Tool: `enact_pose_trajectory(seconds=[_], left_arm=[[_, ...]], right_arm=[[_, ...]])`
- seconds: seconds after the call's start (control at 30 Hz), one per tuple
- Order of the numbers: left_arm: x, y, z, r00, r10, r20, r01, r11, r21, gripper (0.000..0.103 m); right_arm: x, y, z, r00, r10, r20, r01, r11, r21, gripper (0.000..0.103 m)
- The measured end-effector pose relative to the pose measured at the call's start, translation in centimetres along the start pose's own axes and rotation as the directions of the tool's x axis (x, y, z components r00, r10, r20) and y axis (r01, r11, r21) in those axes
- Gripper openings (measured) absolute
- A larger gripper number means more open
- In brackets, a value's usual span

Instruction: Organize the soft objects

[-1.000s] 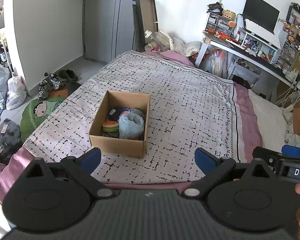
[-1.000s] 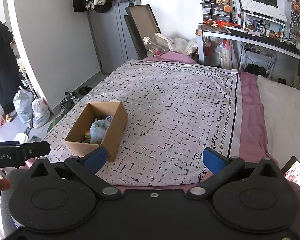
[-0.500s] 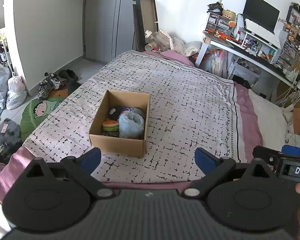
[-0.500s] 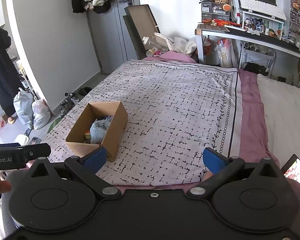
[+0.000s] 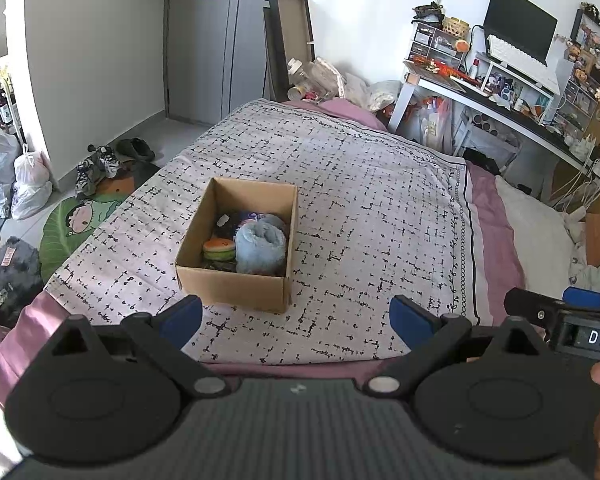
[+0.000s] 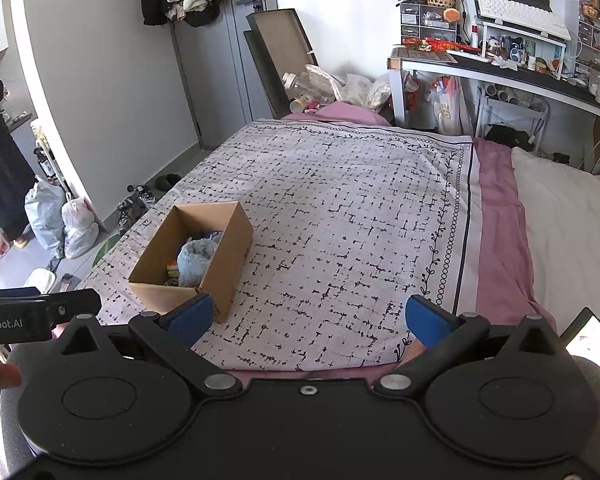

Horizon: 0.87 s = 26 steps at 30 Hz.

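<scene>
We find the soft objects, a blue plush roll [image 5: 260, 245] among them, inside the cardboard box [image 5: 236, 286] on the bed [image 5: 380, 208]. Left gripper [image 5: 296, 314] and right gripper [image 6: 306, 314] hover at the near edge, jaws spread, empty. We judge a careless reach could nudge the light box on the yielding bedding. Items beneath the roll are hidden.

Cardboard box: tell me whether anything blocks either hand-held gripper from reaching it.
Nothing visible does. Only bare patterned blanket lies between the left hand-held gripper and the cardboard box, and likewise for the right hand-held gripper. Both are open and empty.
</scene>
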<state>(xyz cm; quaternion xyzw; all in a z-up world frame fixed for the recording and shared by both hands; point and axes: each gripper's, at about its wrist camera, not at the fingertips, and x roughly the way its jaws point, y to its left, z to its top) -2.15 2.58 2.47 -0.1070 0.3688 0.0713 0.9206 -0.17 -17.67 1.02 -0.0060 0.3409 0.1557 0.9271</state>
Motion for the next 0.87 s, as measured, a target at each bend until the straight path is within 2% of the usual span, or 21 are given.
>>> enact_pose_trajectory(seconds=[0.43,0.87], left_arm=[[0.06,-0.15,-0.25,1.0,-0.002,0.0,0.002,1.0,0.0,0.099],[-0.47,-0.14,-0.22,0.999,0.004,0.035,-0.004,1.0,0.004,0.099]], right_arm=[[0.04,-0.08,-0.22,1.0,-0.003,0.0,0.003,1.0,0.001,0.103],[0.15,-0.1,-0.16,1.0,0.0,-0.006,0.0,1.0,0.002,0.103]])
